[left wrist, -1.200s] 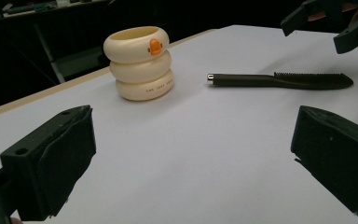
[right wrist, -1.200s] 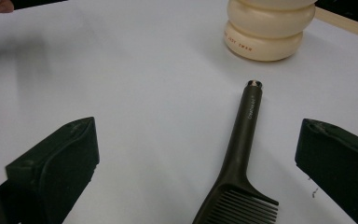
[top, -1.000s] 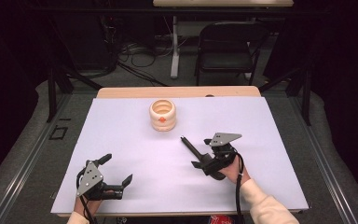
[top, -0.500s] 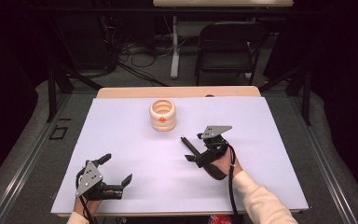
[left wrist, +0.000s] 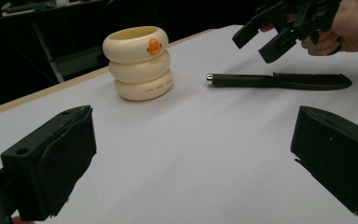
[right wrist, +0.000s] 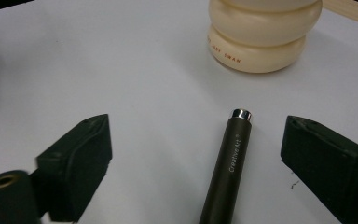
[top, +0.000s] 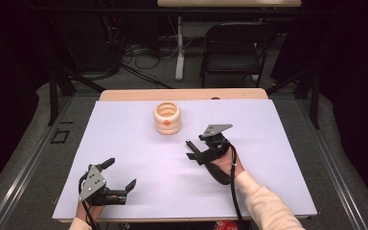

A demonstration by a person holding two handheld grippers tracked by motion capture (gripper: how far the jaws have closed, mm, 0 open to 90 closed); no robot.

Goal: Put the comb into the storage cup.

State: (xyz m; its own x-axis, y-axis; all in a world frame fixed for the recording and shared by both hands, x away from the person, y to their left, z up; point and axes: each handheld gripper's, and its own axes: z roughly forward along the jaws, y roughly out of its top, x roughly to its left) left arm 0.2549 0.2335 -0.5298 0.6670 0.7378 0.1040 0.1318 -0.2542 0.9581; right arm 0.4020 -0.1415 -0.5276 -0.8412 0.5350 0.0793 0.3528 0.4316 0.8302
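Observation:
A cream holder [top: 167, 119] made of stacked rings, with a small orange mark, stands upright at the table's far middle. A dark slim tool [left wrist: 279, 80] with a silver-capped handle [right wrist: 228, 168] and a toothed blade lies flat on the white sheet, its cap end toward the holder [right wrist: 261, 37]. My right gripper [top: 191, 149] hovers low over the handle, which lies between its jaws untouched. Those jaws have just been closing a little. My right gripper [right wrist: 198, 140] is open. My left gripper [top: 121, 172] rests near the front left, open and holding nothing.
The white sheet [top: 278, 143] covers most of the table, with a wooden strip [top: 182, 94] bare along the far edge. A black chair [top: 232, 43] and cables stand on the floor beyond. Dark floor surrounds the table.
My right gripper has moved away from the person toward the holder, along the tool's handle. The left gripper has stayed where it was.

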